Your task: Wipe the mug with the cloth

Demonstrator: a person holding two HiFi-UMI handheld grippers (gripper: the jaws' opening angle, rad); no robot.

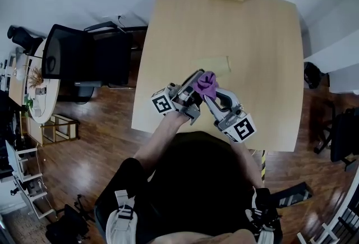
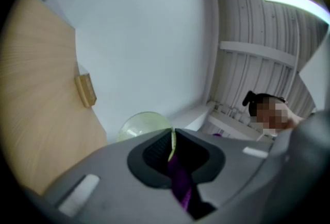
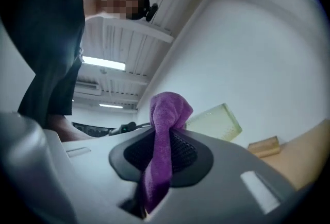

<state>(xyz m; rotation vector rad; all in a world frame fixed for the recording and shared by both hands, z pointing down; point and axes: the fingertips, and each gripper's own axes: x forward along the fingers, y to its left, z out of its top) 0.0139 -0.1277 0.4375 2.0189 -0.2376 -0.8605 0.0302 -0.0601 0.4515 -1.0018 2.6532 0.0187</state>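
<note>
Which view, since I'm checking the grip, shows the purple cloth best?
The right gripper view: the cloth is close, clamped between the right gripper's jaws, its folded end sticking out. The head view shows a purple bunch from above; the left gripper view only a dark strip beside the mug's rim.

Mug (image 2: 140,126) largely behind the grey fingers (image 2: 103,179), apparently

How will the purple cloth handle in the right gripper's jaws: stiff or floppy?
Probably floppy: the purple cloth folds over above the right gripper and bunches. Its nap looks plush, so likely grippy, not slippery. Likely light, since a thin pinch holds it.
</note>
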